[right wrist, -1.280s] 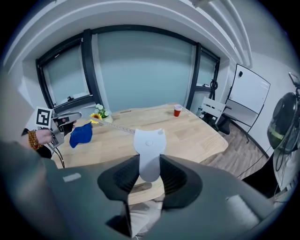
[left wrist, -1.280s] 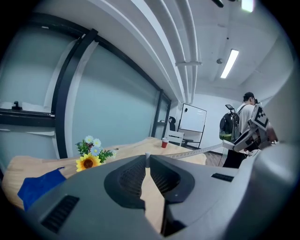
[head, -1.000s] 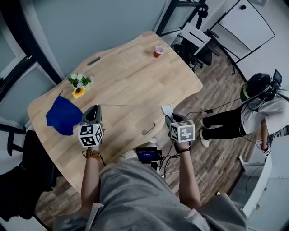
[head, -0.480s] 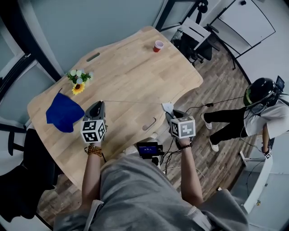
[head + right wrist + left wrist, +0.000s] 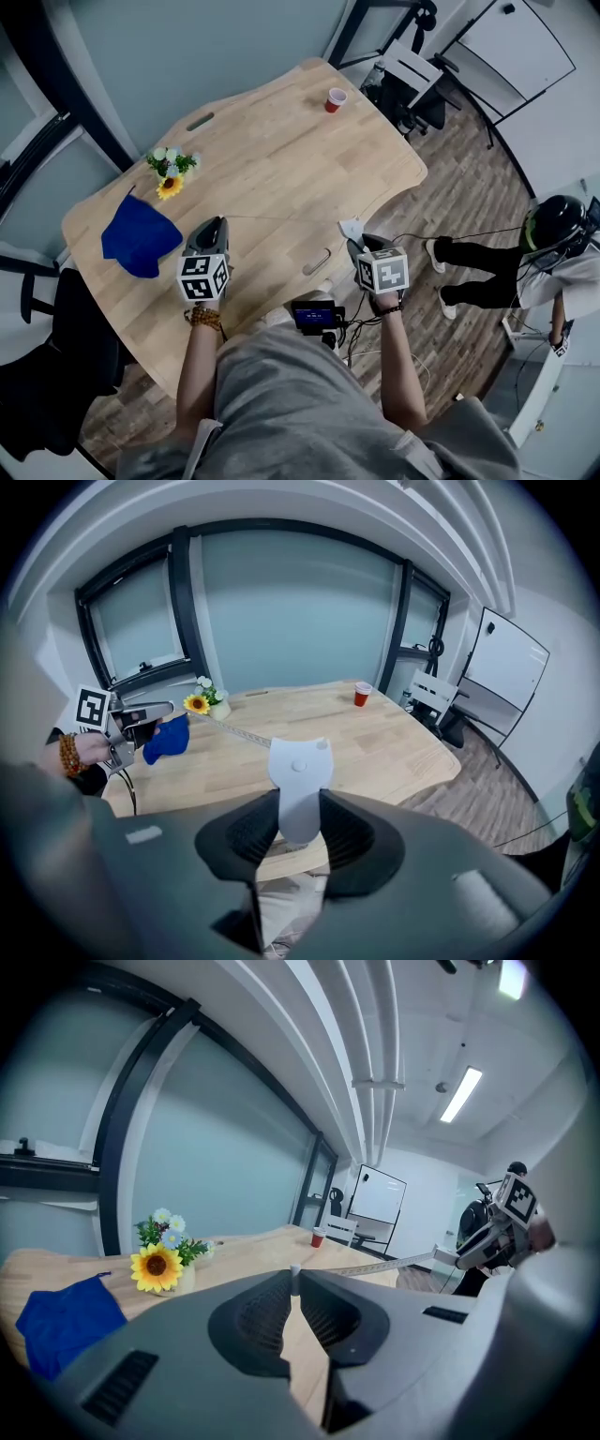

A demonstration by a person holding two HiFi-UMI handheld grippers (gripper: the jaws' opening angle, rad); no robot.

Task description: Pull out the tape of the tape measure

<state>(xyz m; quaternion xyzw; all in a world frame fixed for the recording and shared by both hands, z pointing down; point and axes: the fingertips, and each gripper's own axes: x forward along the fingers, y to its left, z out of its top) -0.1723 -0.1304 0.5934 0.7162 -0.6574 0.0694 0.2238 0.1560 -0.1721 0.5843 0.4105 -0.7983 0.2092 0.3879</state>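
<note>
Table (image 5: 281, 169) below stretched tape (image 5: 281, 219); flowers (image 5: 170, 169), cloth (image 5: 139, 236), cup (image 5: 334, 99)

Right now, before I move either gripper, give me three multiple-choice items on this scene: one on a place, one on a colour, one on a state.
1. Where does the red cup stand?
A beside the flowers; B near the far end of the table; C at the near edge.
2. What colour is the cloth?
A blue; B green; C white.
3. How is the tape?
A fully retracted; B coiled on the table; C drawn out between the left gripper and the right gripper.

B: the head view shows the cup at the far end.
A: the cloth shows blue in every view.
C: the left gripper pinches the tape's end, the right gripper clamps the white case, and the tape spans between them.
</note>
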